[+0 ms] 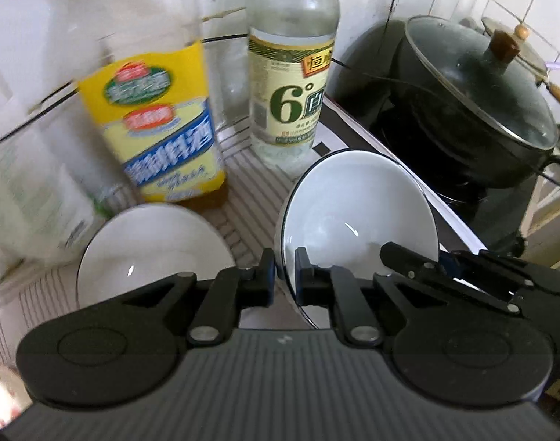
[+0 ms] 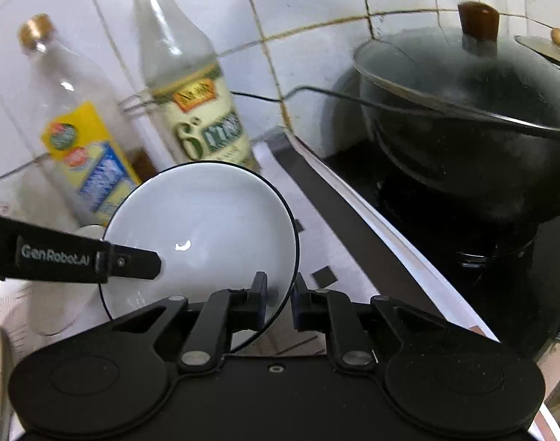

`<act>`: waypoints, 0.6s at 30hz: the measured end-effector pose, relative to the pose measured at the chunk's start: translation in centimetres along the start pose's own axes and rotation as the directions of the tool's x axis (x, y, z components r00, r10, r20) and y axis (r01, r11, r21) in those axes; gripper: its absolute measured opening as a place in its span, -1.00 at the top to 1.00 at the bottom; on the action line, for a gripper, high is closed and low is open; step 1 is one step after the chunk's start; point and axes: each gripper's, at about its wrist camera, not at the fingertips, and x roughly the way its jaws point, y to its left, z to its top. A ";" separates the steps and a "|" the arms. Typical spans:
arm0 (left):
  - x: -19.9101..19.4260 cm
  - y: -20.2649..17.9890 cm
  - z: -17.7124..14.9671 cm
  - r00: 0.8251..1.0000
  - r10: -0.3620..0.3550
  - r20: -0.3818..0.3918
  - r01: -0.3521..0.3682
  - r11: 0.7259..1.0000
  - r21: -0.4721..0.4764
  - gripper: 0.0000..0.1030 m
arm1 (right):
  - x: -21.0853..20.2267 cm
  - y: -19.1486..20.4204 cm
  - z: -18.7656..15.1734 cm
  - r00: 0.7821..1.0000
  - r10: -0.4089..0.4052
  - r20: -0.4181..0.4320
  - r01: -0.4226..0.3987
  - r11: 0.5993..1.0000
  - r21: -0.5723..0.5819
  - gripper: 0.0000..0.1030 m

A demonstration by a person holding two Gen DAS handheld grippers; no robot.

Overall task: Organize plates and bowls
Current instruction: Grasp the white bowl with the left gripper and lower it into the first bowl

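A white bowl with a thin dark rim (image 1: 357, 205) is held tilted above the striped draining surface (image 1: 257, 191). My left gripper (image 1: 284, 270) is shut on its near rim, one pad inside and one outside. My right gripper (image 1: 419, 257) clamps the rim on the other side. In the right wrist view the same bowl (image 2: 202, 220) faces me, with my right gripper (image 2: 280, 290) shut on its lower right rim. There my left gripper (image 2: 153, 262) reaches in from the left, its outer finger hidden behind the bowl. A second white bowl (image 1: 151, 246) rests to the left.
Close behind the bowls stand a yellow-labelled bottle (image 1: 158, 125) and a clear vinegar bottle (image 1: 291, 84) inside a thin wire rail. To the right, a black wok with a glass lid (image 1: 474, 103) sits on the stove. Tiled wall (image 2: 309, 7) closes the back.
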 end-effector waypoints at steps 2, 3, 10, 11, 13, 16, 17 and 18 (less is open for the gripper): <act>-1.1 0.2 -0.5 1.000 -0.001 0.009 0.001 1.000 -0.013 0.82 | -0.9 0.2 0.0 1.000 0.026 -0.009 -0.026 1.000 -0.002 0.67; -1.6 0.3 -0.8 1.000 0.001 0.013 -0.001 1.000 -0.013 0.82 | -1.4 0.5 -0.1 0.999 0.034 -0.004 -0.034 0.999 -0.011 0.67; -6.2 0.6 -3.5 0.999 0.027 0.019 -0.026 0.998 -0.059 0.82 | -4.9 2.5 -0.5 0.995 0.096 -0.038 -0.097 0.995 -0.021 0.66; -6.9 0.5 -3.8 0.999 0.030 0.022 -0.028 0.998 -0.058 0.82 | -5.5 2.7 -0.7 0.994 0.105 -0.042 -0.106 0.994 -0.022 0.66; -8.4 0.3 -4.8 0.998 0.048 0.033 -0.047 0.998 -0.051 0.82 | -6.6 3.4 -1.0 0.991 0.118 -0.057 -0.121 0.992 -0.045 0.66; -10.6 0.1 -6.1 0.997 0.067 0.050 -0.064 0.996 -0.056 0.82 | -8.3 4.3 -1.4 0.988 0.140 -0.062 -0.145 0.987 -0.073 0.65; -11.3 0.1 -6.6 0.996 0.072 0.047 -0.069 0.996 -0.063 0.82 | -9.0 4.6 -1.6 0.988 0.144 -0.057 -0.149 0.985 -0.087 0.65; -11.9 0.2 -7.1 0.996 0.077 0.043 -0.073 0.995 -0.072 0.82 | -9.6 4.8 -1.7 0.987 0.151 -0.054 -0.155 0.983 -0.095 0.65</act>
